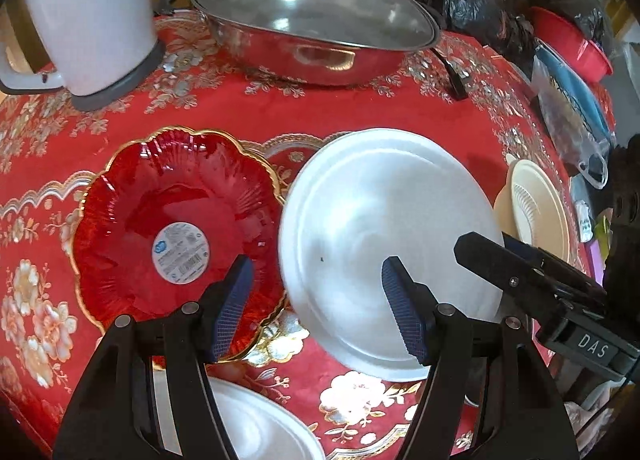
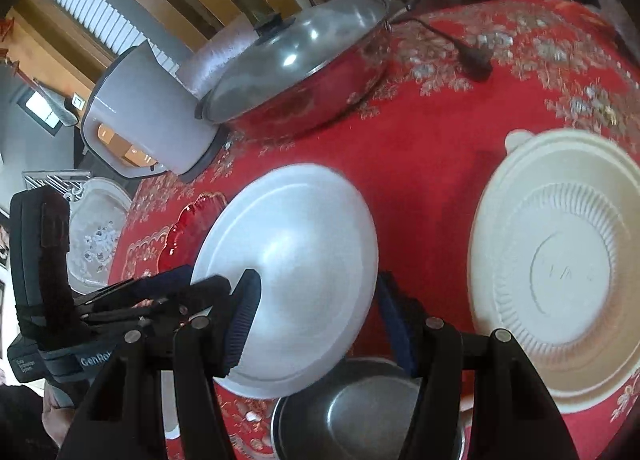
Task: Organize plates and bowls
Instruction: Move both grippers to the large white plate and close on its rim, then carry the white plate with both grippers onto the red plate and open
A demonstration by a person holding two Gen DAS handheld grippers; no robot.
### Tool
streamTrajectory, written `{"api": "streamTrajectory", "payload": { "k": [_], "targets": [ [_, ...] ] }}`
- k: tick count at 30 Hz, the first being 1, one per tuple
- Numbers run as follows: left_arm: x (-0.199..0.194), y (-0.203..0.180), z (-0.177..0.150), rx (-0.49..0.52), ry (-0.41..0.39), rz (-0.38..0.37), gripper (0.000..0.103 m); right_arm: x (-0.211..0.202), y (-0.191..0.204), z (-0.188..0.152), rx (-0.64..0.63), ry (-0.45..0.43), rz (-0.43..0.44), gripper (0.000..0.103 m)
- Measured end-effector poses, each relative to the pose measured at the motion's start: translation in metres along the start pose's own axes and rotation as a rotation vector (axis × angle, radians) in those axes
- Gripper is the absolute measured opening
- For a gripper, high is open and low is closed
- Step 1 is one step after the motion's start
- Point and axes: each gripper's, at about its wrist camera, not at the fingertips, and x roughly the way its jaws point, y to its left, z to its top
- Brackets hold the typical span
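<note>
A white plate (image 1: 384,219) hangs tilted above the red tablecloth, its left rim over the edge of a red scalloped plate (image 1: 172,227) with a gold rim and a round label. My right gripper (image 2: 318,278) is shut on the white plate (image 2: 304,244); one black finger (image 1: 480,256) lies across the plate's right rim. My left gripper (image 1: 316,264) is open, with the plate's left rim between its blue pads, one pad over the red plate. I cannot see either pad pressing.
A cream ribbed plastic dish (image 2: 560,268) lies right of the white plate. A steel bowl (image 2: 360,412) and a white bowl (image 1: 256,424) sit at the near edge. Behind stand a lidded wok (image 1: 312,19), a white kettle (image 1: 88,15), black bags (image 1: 460,3) and a red basin (image 1: 572,43).
</note>
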Motion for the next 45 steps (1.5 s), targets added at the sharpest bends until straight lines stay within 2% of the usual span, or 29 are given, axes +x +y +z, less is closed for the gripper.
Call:
{"api": "streamTrajectory", "payload": {
  "k": [1,4,7,9,15,25,29,36,39,45],
  "targets": [
    [0.001,0.000,0.000,0.000,-0.002,-0.006,0.051,0.001,0.000,0.000,-0.007,0.001,-0.002,0.059],
    [0.004,-0.001,0.001,-0.003,-0.010,-0.002,0.032,0.003,0.001,0.001,-0.026,-0.014,-0.018,0.057],
    [0.004,0.000,0.001,0.002,-0.021,0.013,0.025,0.002,-0.001,0.002,-0.029,-0.042,-0.012,0.056],
    [0.003,0.000,0.001,0.009,-0.031,0.031,0.021,0.004,-0.002,0.002,-0.039,-0.039,-0.030,0.050],
    [0.000,0.001,0.000,0.012,-0.054,0.060,0.021,0.004,-0.002,0.000,-0.064,-0.025,-0.055,0.033],
    [-0.004,-0.001,-0.002,0.003,-0.067,0.065,0.021,0.001,0.009,-0.002,-0.136,-0.048,-0.110,0.032],
    [-0.001,0.000,-0.003,-0.003,-0.055,0.071,0.021,0.002,0.010,-0.002,-0.162,-0.038,-0.137,0.026],
    [0.002,0.003,-0.004,-0.004,-0.053,0.085,0.021,0.004,0.007,-0.005,-0.174,-0.028,-0.133,0.015],
    [-0.001,0.001,-0.005,0.011,-0.066,0.102,0.016,0.002,0.007,-0.005,-0.172,-0.035,-0.134,0.014],
    [-0.010,0.002,-0.006,0.011,-0.092,0.097,0.016,-0.006,0.009,-0.006,-0.168,-0.048,-0.130,0.014]
  ]
}}
